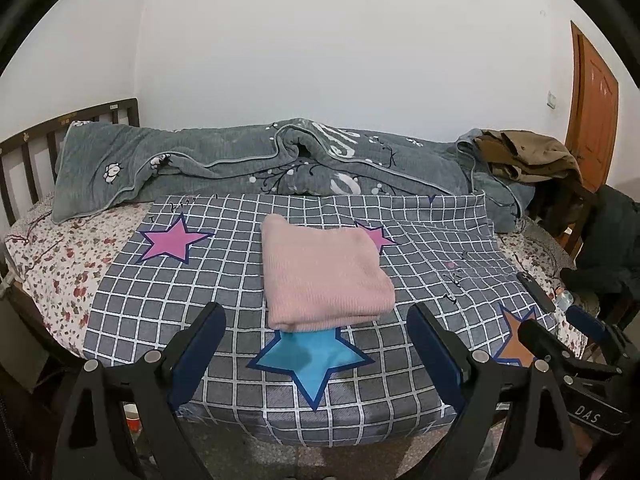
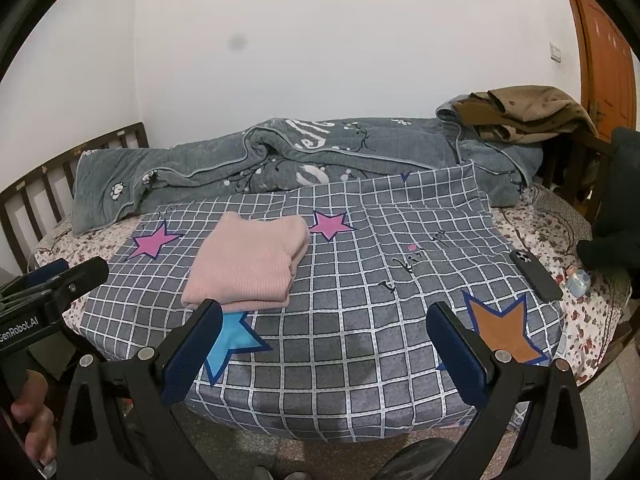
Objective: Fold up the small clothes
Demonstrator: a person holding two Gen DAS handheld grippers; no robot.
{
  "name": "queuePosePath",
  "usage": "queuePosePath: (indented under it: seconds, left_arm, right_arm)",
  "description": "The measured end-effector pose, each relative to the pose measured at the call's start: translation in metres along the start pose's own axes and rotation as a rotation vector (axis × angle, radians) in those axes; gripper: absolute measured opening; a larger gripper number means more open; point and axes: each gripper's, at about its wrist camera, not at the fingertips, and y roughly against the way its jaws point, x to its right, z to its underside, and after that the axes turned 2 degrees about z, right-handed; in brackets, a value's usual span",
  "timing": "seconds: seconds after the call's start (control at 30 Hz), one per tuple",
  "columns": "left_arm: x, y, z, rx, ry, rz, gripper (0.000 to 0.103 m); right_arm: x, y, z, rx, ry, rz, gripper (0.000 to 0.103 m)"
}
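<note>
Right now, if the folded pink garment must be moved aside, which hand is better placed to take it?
Probably the left. The left tool is open with the pink garment straight ahead between its fingers. The right tool, also open, has it off to its left.

Folded pink garment (image 1: pixel 326 274) on checked cloth (image 1: pixel 160 300)

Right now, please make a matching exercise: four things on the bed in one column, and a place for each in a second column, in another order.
Things:
1. pink garment
2. phone
3. brown clothes
4. quilt

Places:
A. far right, on top of the quilt end
B. along the wall
C. right edge of the checked cloth
D. folded, partly over the blue star

Pairs: 1-D, 2-C, 3-A, 4-B
</note>
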Motion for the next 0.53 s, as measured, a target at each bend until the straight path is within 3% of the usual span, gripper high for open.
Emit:
queuePosePath:
  seconds: [0.53]
  left_arm:
    - [0.0015,0.0042,-0.0036,0.021,-0.012,-0.002,0.092]
  right_arm:
    - [0.0012,0.0022,-0.0023,0.005,-0.005,0.0,0.1]
